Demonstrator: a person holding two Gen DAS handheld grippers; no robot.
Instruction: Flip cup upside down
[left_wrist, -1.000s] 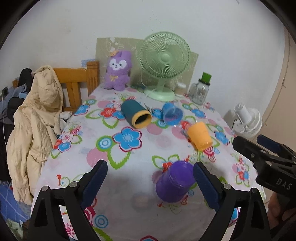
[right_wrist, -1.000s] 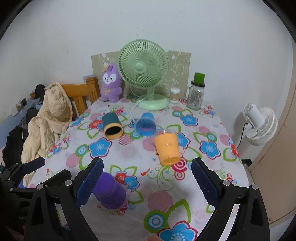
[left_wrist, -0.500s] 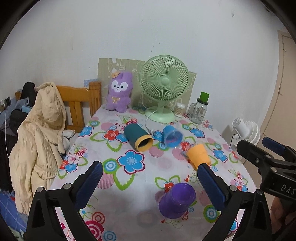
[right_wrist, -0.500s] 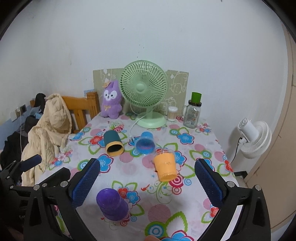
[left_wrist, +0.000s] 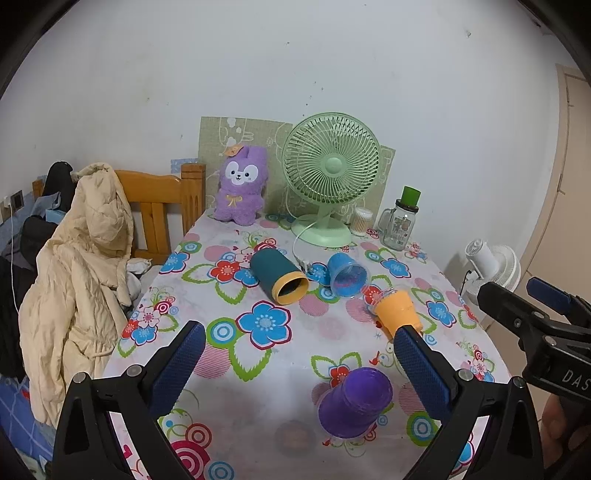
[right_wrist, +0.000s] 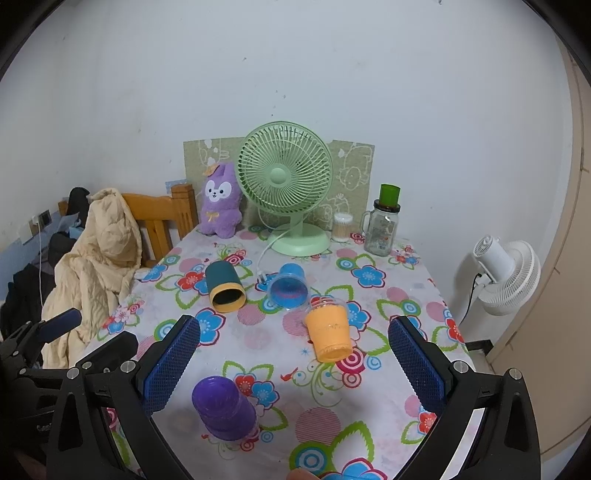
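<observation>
Purple cup (left_wrist: 355, 404): stood upside down on the tablecloth (left_wrist: 280, 373)
Left gripper (left_wrist: 299, 352): held wide apart above it, nothing gripped

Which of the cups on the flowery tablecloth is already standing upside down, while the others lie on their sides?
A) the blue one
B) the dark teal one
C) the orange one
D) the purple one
D: the purple cup stands on its rim with its closed bottom up, while the teal cup, blue cup and orange cup lie on their sides.
</observation>
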